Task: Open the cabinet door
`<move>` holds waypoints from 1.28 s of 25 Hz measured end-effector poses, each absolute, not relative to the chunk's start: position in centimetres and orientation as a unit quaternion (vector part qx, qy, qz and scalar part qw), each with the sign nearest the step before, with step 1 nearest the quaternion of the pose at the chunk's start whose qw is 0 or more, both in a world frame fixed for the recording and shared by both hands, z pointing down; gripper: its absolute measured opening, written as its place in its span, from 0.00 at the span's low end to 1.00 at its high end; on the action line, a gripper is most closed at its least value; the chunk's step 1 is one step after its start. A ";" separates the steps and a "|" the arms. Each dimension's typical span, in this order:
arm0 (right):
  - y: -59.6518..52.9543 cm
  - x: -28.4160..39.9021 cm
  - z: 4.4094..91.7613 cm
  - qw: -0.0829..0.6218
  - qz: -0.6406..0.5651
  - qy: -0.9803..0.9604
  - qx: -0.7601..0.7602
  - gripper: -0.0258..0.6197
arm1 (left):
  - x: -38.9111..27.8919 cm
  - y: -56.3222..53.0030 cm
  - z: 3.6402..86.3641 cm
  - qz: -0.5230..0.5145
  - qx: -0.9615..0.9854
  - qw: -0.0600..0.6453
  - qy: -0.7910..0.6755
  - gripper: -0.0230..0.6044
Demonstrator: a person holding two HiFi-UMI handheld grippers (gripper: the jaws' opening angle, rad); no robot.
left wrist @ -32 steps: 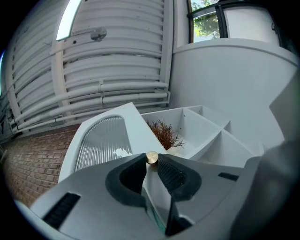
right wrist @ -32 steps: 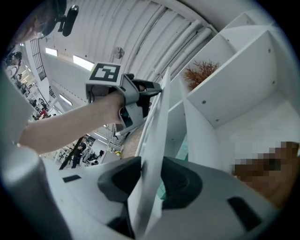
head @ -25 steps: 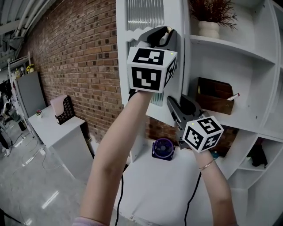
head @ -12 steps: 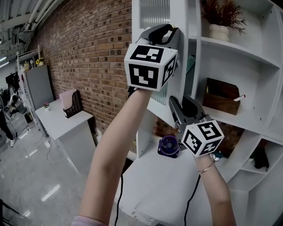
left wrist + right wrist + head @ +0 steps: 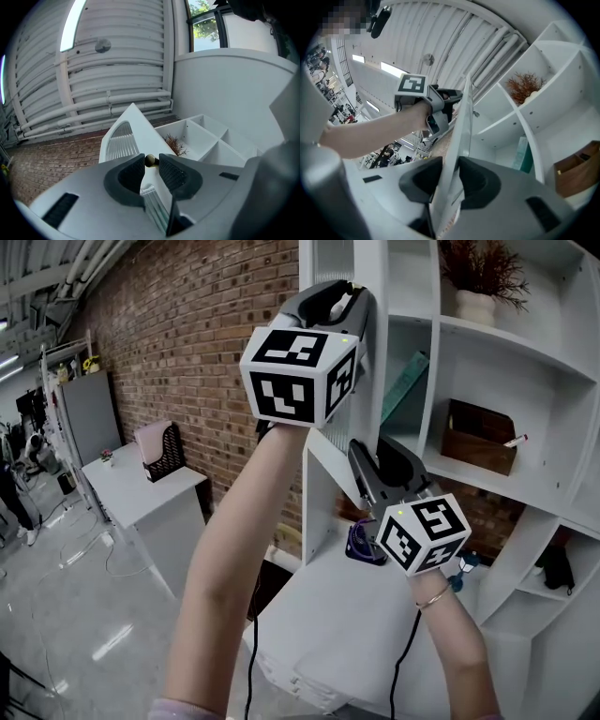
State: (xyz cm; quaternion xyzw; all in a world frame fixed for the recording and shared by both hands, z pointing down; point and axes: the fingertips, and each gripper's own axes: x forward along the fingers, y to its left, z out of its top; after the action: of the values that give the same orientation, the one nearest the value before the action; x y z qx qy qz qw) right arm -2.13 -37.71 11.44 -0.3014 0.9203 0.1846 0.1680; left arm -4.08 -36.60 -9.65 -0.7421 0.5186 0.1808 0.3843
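Observation:
The white cabinet door (image 5: 371,277) with ribbed glass stands partly swung out from the shelf unit (image 5: 525,362). My left gripper (image 5: 348,298) is high on the door. In the left gripper view its jaws flank the small brass knob (image 5: 150,160), with the pads touching it while the jaws are opening. My right gripper (image 5: 360,457) is lower. In the right gripper view (image 5: 451,169) it pinches the door's free edge (image 5: 462,117) between both pads. The left gripper (image 5: 440,105) also shows there, beyond the door.
Behind the door are a teal book (image 5: 404,388), a wooden box (image 5: 479,441) and a potted plant (image 5: 476,304). A purple fan (image 5: 362,542) sits on the white table (image 5: 328,634) below. A brick wall (image 5: 206,352) and a white desk (image 5: 150,495) lie to the left.
The door has swung further out, uncovering the compartment with the teal book. Both grippers have travelled with it toward the left of the view.

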 end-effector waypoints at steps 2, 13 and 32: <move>-36.9 -3.0 11.4 0.169 0.186 0.921 -0.297 0.21 | -5.0 -35.9 -9.7 0.183 -0.741 0.384 0.520 0.19; -34.7 -6.2 11.5 0.172 0.183 0.924 -0.288 0.23 | -8.4 -33.9 -9.6 0.190 -0.750 0.369 0.514 0.18; -32.2 -11.4 11.7 0.178 0.202 0.927 -0.259 0.29 | -13.8 -31.6 -9.5 0.164 -0.728 0.380 0.547 0.15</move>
State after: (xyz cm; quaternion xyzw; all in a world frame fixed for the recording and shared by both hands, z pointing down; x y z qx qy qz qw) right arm -11.43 -32.25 11.66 -0.2591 0.9275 0.2025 0.1780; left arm -13.77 -31.58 -9.49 -0.7279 0.5469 0.1645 0.3796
